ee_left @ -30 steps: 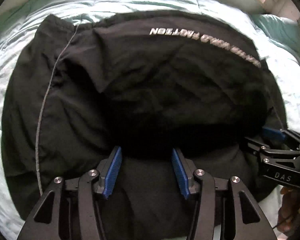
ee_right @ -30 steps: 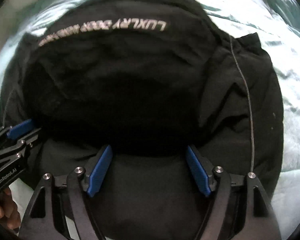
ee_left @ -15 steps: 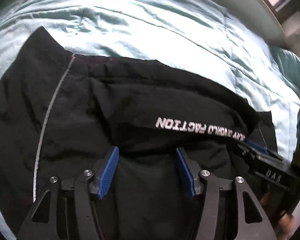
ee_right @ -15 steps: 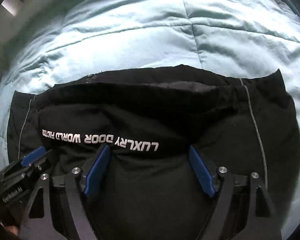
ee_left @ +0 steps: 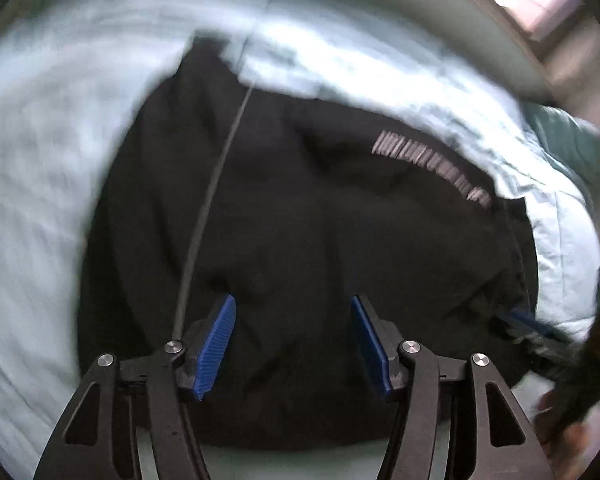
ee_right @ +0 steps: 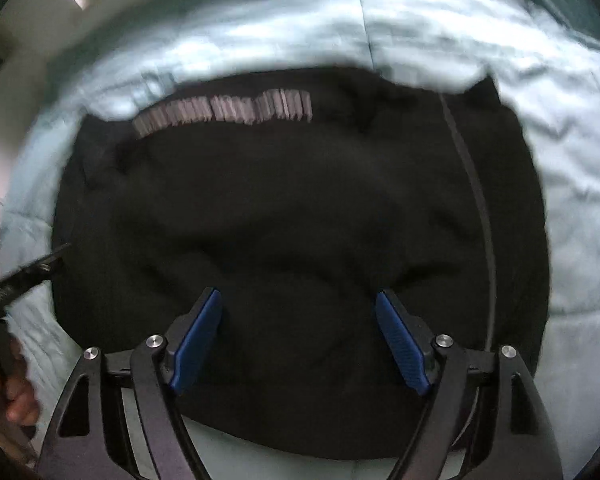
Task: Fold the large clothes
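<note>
Your left gripper (ee_left: 292, 344) and right gripper (ee_right: 298, 340) hovering, fingers spread, nothing pinched, over folded black jacket (ee_left: 320, 240) lying on pale blue quilt (ee_right: 440, 28).

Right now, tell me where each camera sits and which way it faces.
Left wrist: sits on the left gripper, looking down along its open blue pads at the black garment on the light blue quilt; the right gripper and a hand show blurred at right.
Right wrist: sits on the right gripper, open, looking down at the same garment; the left gripper and fingers show at left.
Shared: garment, its blurred white lettering, quilt.
</note>
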